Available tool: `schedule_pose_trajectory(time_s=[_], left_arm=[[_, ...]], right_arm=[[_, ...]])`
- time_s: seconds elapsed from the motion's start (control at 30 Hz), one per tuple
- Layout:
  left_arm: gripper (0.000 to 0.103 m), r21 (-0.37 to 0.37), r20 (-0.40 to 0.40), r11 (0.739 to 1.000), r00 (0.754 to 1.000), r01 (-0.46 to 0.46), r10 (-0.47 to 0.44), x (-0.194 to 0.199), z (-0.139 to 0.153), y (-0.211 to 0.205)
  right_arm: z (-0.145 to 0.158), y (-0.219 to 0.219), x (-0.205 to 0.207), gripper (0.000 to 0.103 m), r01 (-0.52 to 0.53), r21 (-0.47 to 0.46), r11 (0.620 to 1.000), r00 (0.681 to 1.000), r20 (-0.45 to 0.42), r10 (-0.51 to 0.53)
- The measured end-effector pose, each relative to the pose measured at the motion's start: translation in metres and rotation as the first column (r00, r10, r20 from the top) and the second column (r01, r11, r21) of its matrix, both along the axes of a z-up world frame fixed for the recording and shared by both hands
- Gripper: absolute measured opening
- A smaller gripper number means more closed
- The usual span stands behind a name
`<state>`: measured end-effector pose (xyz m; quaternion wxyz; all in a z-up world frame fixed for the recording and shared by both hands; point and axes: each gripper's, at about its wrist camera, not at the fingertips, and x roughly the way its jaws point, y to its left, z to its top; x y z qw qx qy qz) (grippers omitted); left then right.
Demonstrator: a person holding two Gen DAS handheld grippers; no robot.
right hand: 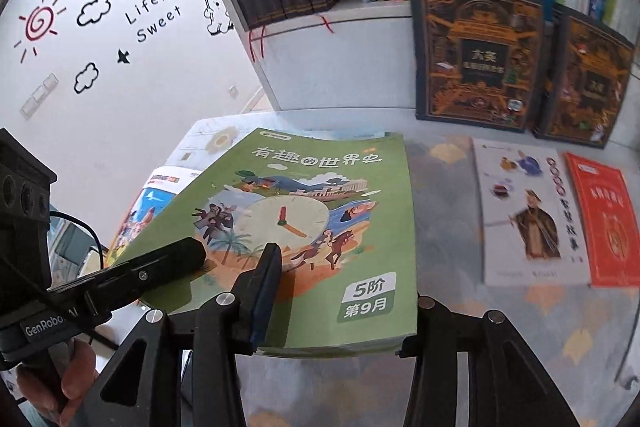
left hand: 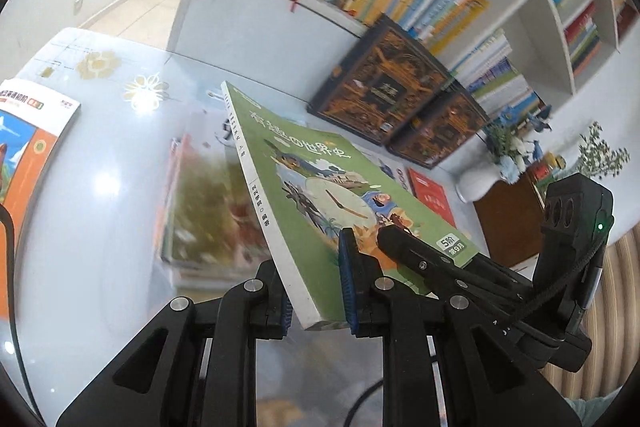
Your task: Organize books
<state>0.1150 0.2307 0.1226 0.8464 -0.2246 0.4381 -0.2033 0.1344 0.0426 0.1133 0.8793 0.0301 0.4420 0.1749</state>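
A green paperback (left hand: 320, 179) with a clock on its cover hangs tilted above the table, held by both grippers. My left gripper (left hand: 316, 291) is shut on its spine corner, with blue pads on both sides. In the right wrist view the same green book (right hand: 320, 211) fills the middle. My right gripper (right hand: 336, 311) holds its near edge: one finger (right hand: 266, 283) lies on the cover and the other is hidden underneath. One finger of the left gripper (right hand: 172, 259) rests on the cover's left side, and one finger of the right gripper (left hand: 400, 241) shows on the cover's near right corner.
Two dark ornate books (right hand: 476, 55) lean against the white bookshelf (right hand: 340, 75). A white book (right hand: 528, 219) and a red one (right hand: 604, 223) lie flat on the glass table (right hand: 440, 379). An orange and blue book (left hand: 28, 155) lies at left. A vase of flowers (left hand: 480, 183) stands at right.
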Motion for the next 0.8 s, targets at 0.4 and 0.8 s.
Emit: schedule_pose_trajectory(time_s=[0.4, 0.8], left_arm=[[0.019, -0.058, -0.066, 0.997, 0.997, -0.043, 0.039, 0.052, -0.043, 0.024], [0.023, 0.058, -0.136, 0.989, 0.981, -0.135, 0.142, 0.027, -0.067, 0.055]], right_arm=[[-0.03, 0.02, 0.045, 0.045, 0.043, -0.011, 0.999, 0.997, -0.056, -0.044], [-0.071, 0.025, 0.044, 0.083, -0.045, -0.018, 0.999, 0.984, -0.176, 0.042]])
